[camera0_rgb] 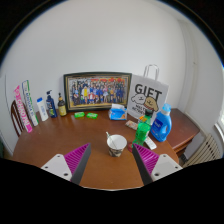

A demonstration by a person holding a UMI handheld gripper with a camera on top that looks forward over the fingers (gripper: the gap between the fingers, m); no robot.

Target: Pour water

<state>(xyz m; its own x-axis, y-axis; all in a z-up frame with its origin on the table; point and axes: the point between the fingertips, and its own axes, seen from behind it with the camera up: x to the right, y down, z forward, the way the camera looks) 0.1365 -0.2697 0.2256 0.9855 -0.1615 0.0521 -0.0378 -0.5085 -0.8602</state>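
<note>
White cup (117, 143) sits just ahead of our open, empty gripper (113, 162), seemingly lined up for grasping.

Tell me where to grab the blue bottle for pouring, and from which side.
Grip the blue bottle around its body, below the cap, coming level from the near side. It stands upright beyond the open gripper, with a green bottle close beside it, so keep the fingers clear of that.

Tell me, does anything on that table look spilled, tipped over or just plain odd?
Nothing stands out. The cup sits upright just ahead of the open fingers, the blue jug and green bottle stand upright beside it, and the wooden table shows no spill.
</note>
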